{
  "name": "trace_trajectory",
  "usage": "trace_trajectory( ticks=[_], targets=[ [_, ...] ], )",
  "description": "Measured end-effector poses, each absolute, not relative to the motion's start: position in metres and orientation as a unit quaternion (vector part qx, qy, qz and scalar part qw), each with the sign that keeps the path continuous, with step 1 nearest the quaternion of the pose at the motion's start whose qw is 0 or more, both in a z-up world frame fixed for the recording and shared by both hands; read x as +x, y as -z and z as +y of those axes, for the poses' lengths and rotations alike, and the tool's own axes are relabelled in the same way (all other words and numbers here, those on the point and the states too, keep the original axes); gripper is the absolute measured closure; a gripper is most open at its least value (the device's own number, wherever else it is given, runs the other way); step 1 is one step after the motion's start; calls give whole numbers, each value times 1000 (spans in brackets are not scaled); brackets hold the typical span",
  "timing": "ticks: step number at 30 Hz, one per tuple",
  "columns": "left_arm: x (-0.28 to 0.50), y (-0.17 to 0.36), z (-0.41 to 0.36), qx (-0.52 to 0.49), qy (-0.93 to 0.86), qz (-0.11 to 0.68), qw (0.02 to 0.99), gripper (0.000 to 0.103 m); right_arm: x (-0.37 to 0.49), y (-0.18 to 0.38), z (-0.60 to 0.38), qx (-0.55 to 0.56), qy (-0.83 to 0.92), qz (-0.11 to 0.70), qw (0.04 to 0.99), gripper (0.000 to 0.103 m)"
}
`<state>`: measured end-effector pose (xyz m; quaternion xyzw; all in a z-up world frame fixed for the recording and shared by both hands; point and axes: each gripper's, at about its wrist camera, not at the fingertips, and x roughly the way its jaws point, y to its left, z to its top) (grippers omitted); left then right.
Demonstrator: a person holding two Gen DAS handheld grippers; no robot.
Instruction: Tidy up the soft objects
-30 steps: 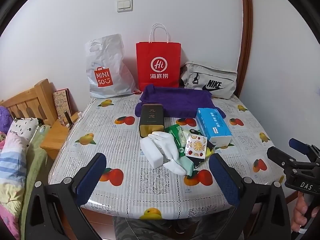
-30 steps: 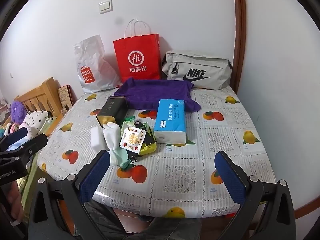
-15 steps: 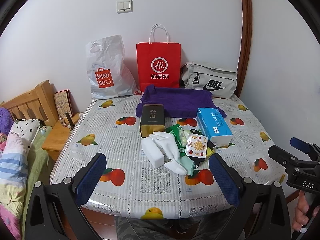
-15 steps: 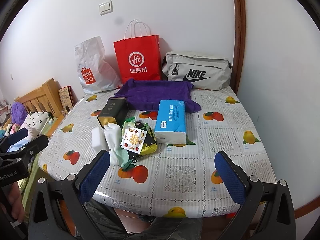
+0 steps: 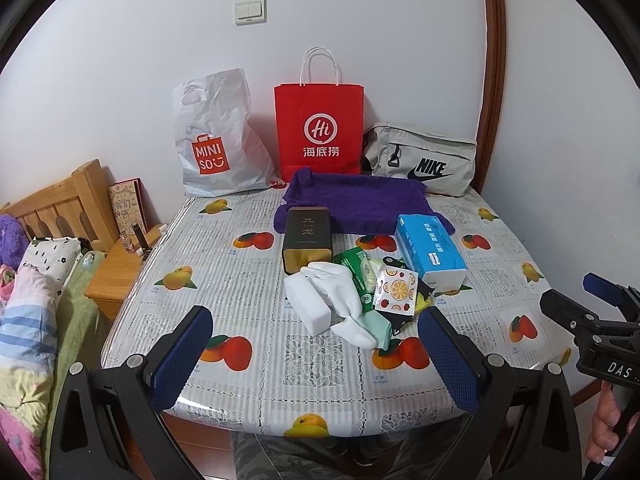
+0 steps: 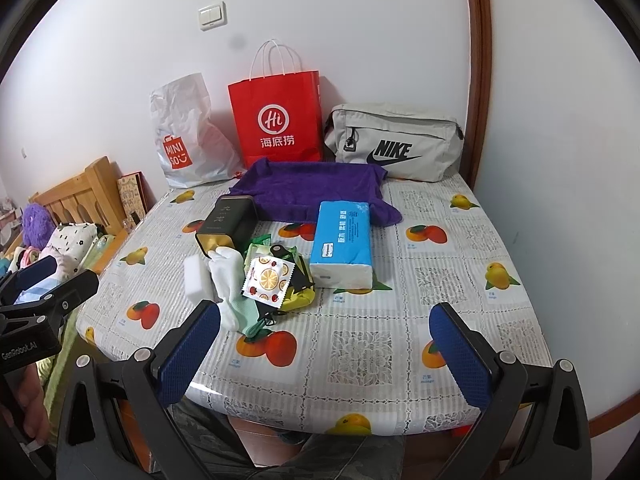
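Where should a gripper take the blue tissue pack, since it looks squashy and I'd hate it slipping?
Grip the blue plastic-wrapped tissue pack across its two long sides, near mid-length, coming from above. It lies flat on the fruit-print tablecloth, its right side clear. The fruit-print pouch pile crowds its left side, so lower the finger there carefully.

Fruit-print tablecloth [image 5: 248, 280]; on it purple towel [image 5: 356, 200], blue tissue pack [image 5: 432, 246], white socks [image 5: 340, 292], red paper bag [image 5: 319, 132], grey pouch [image 5: 424, 164].
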<state>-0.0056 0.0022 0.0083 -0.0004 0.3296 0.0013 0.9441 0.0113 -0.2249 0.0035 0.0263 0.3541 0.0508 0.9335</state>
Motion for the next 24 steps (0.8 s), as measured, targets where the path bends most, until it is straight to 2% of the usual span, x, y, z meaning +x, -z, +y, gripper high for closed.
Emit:
trace_trajectory(
  ticks=[24],
  targets=[
    [-8, -7, 6, 1, -2, 330, 944, 0, 12, -2, -223, 25, -50, 354, 934, 0]
  ],
)
